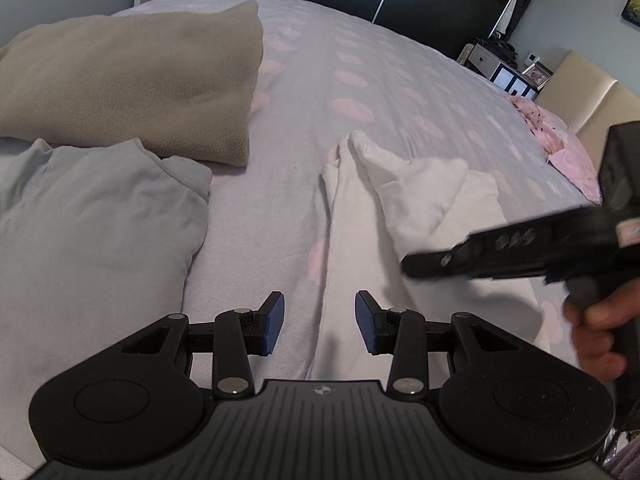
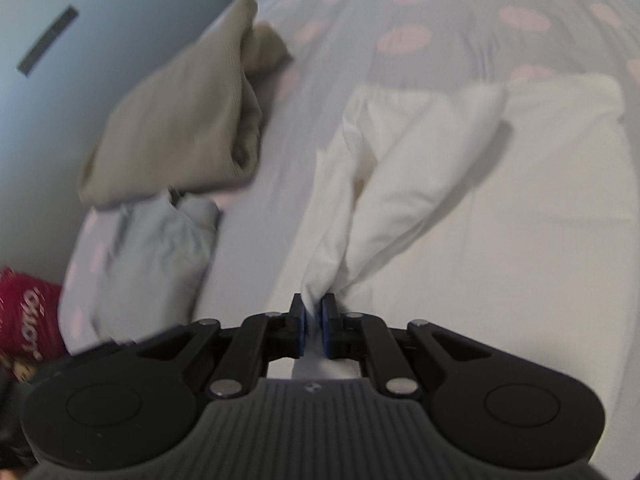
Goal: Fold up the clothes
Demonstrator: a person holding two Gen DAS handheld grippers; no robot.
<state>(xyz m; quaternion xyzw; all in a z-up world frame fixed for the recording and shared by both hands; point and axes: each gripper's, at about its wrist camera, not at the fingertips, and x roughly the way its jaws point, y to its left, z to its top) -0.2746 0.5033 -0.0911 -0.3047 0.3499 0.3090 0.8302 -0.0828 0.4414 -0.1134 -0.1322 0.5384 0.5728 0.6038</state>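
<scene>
The right gripper is clenched on a bunched fold of the white cotton garment, its blue pads pinching the cloth, which rises in a twisted ridge from the jaws; the rest lies spread on the lilac bedspread with pink blotches; the left gripper hangs released, jaws apart with nothing between them, above the garment's near edge; a folded khaki fleece and a folded pale grey top lie to the left, apart from the garment.

Black hand-held gripper with blue ribbed pads, silver pivot screws, ridged grey base.
</scene>
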